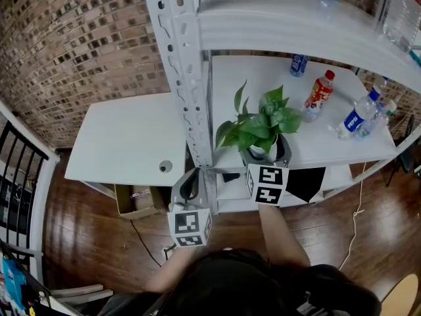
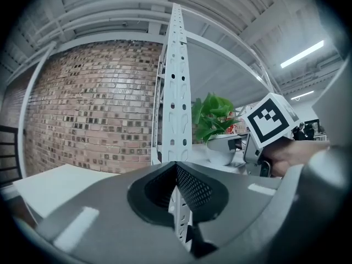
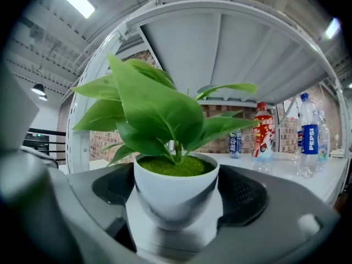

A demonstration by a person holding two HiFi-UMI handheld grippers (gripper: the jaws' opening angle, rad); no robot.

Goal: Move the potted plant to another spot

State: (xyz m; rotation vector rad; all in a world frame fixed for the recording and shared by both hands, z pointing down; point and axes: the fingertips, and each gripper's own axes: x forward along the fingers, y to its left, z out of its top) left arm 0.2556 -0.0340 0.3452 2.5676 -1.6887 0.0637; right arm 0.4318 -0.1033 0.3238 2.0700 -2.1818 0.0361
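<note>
The potted plant [image 1: 262, 125], broad green leaves in a small white pot [image 3: 176, 187], stands upright on the white shelf board [image 1: 316, 147] near its front left corner. My right gripper [image 1: 268, 149] reaches in level from the front. Its jaws stand wide on either side of the pot [image 3: 176, 202], with a small gap showing at each pad, so it is open. My left gripper [image 1: 191, 182] hangs lower left, just in front of the perforated shelf post [image 1: 189, 91]. In the left gripper view its jaws [image 2: 179, 202] are shut with nothing in them, and the plant [image 2: 212, 117] shows beyond.
A red-label bottle [image 1: 318, 94] and several blue-label bottles [image 1: 355, 117] stand further back and right on the same shelf. A higher shelf [image 1: 296, 18] overhangs. A white table [image 1: 125, 137] adjoins at the left, with a cardboard box [image 1: 135, 199] beneath it. A brick wall is behind.
</note>
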